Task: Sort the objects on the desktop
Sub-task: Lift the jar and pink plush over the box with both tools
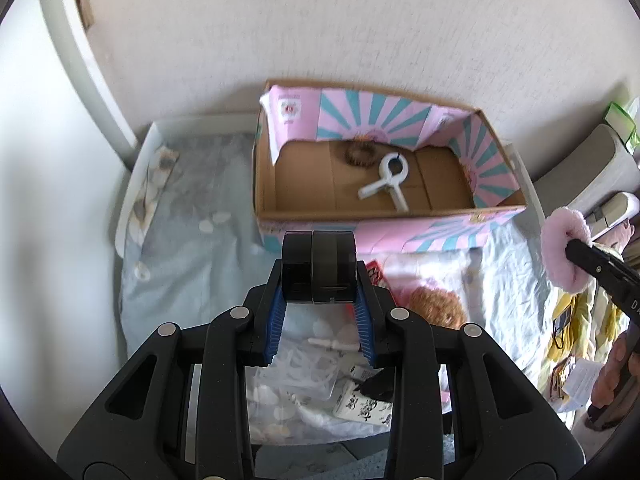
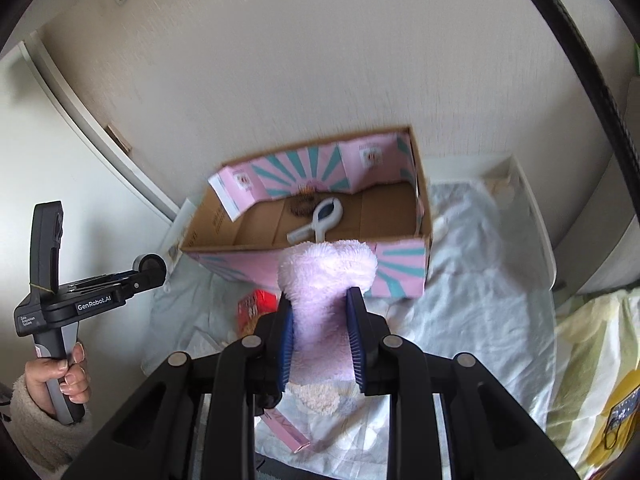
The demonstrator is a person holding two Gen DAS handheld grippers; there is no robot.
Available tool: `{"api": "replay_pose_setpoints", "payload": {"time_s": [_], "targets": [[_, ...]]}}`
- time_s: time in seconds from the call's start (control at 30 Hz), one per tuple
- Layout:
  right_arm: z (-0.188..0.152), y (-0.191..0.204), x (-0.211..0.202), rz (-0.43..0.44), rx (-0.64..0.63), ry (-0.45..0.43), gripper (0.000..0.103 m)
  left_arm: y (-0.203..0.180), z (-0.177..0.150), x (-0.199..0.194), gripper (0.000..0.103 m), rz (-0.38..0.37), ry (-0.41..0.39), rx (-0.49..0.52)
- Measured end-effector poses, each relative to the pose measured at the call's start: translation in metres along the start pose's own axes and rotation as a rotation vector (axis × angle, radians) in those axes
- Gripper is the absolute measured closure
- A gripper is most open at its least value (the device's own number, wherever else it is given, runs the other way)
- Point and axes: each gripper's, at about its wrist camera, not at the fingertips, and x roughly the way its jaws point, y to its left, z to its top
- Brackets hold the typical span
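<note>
The left gripper (image 1: 318,280) clamps a black tape roll (image 1: 318,266); the right gripper (image 2: 320,320) clamps a pink fluffy ring (image 2: 326,280). Both hover just short of the open box (image 1: 360,211), which lies straight ahead, holding a white clip (image 1: 386,180).

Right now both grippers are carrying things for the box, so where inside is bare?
The cardboard box has bare floor left of the white clip and along its right end. The middle back is crowded: the clip lies beside a brown ring.
</note>
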Motion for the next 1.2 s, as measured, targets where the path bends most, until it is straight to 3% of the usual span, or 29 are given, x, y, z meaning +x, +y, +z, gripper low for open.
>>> {"api": "replay_pose_setpoints", "payload": {"time_s": [0.33,0.63,0.93,1.2], "targets": [[0.056,0.006,0.005,-0.031,-0.045,-0.06,0.08,-0.018,0.053,0.01,0.075,-0.026,-0.034,0.067],[0.091,0.001,0.065,-0.061,0.014,0.023,0.08,-0.028,0.098,0.065,0.075,-0.005,0.024,0.087],[0.095,-0.01,0.122,-0.093,0.04,0.127,0.08,-0.041,0.107,0.118,0.075,0.027,0.085,0.161],[0.093,-0.018,0.165,-0.112,0.032,0.214,0.08,-0.036,0.1,0.162,0.075,0.02,0.167,0.152]]}}
